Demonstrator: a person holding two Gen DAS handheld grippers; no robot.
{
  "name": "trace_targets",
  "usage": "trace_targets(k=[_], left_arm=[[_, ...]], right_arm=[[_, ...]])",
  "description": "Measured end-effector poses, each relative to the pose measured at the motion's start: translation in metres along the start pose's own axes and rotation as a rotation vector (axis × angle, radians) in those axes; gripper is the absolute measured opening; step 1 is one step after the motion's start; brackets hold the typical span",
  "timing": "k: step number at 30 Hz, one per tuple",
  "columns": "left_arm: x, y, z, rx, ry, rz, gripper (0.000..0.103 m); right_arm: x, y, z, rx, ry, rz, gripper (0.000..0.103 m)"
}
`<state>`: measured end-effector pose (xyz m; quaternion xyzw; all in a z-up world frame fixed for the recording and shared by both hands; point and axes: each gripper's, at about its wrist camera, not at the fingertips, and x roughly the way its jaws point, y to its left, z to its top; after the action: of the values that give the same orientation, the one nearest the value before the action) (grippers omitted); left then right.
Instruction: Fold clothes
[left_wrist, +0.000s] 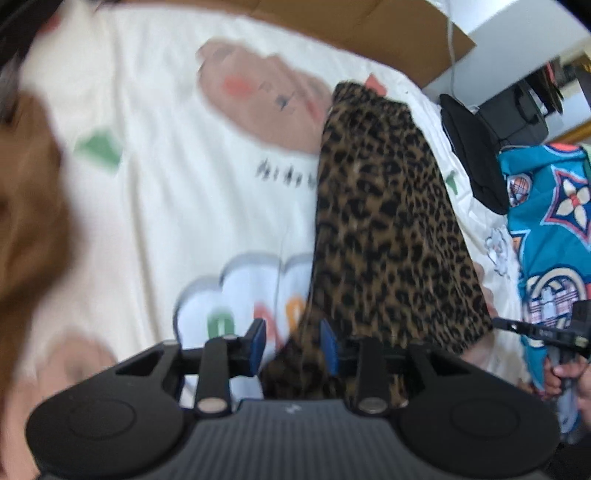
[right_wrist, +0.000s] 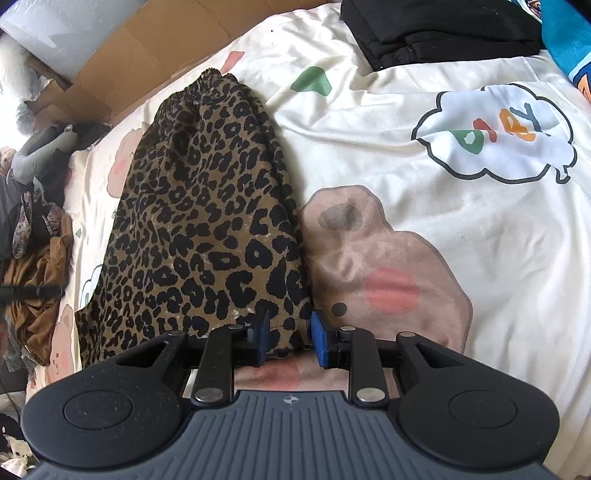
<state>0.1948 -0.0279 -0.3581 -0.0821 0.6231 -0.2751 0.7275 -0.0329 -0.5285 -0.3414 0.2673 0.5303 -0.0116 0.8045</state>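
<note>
So the leopard-print garment (right_wrist: 207, 206) is lying flat on the bed, on a cream cartoon-print sheet (right_wrist: 388, 155), folded into one long narrow strip with its gathered elastic end at the far side from the right claw (right_wrist: 289, 334).

That right claw sits at the near corner of the strip, blue pads a bit apart with the fabric's edge lying between them. I honestly can't tell if it's pinching or just parked there.

The left claw (left_wrist: 293, 341) is at the opposite end (its view is pretty blurry), and a bunched bit of leopard cloth (left_wrist: 388, 221) runs up between its pads and under the claw body. The pads stand apart with a gap showing on one side, so again I can't tell if there's a real grip.

To the right of the left claw you can see a hand (left_wrist: 565, 380) around the other tool's handle, with a teal patterned blanket (left_wrist: 554, 229) behind it. Beyond the right claw, a folded black garment (right_wrist: 443, 33) sits at the far edge of the bed, well apart from the leopard piece. Off to its left there's a brown heap of clothes (right_wrist: 37, 295) beside the bed.
</note>
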Motion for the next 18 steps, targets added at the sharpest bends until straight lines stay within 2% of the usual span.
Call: trace_targets(k=[5,10,18], left_arm=[[0.006,0.016,-0.038,-0.099,0.006,-0.103,0.034],[0.02,0.021,-0.049,-0.131,-0.041,-0.159,0.034],[0.034,0.034,-0.049,-0.174,-0.089,-0.157,0.037]], right_arm=[[0.002,0.004,0.0,-0.026,0.025,-0.023,0.026],[0.002,0.009,0.002,-0.049,0.041,-0.041,0.026],[0.004,0.009,0.004,-0.04,0.058,-0.068,0.026]])
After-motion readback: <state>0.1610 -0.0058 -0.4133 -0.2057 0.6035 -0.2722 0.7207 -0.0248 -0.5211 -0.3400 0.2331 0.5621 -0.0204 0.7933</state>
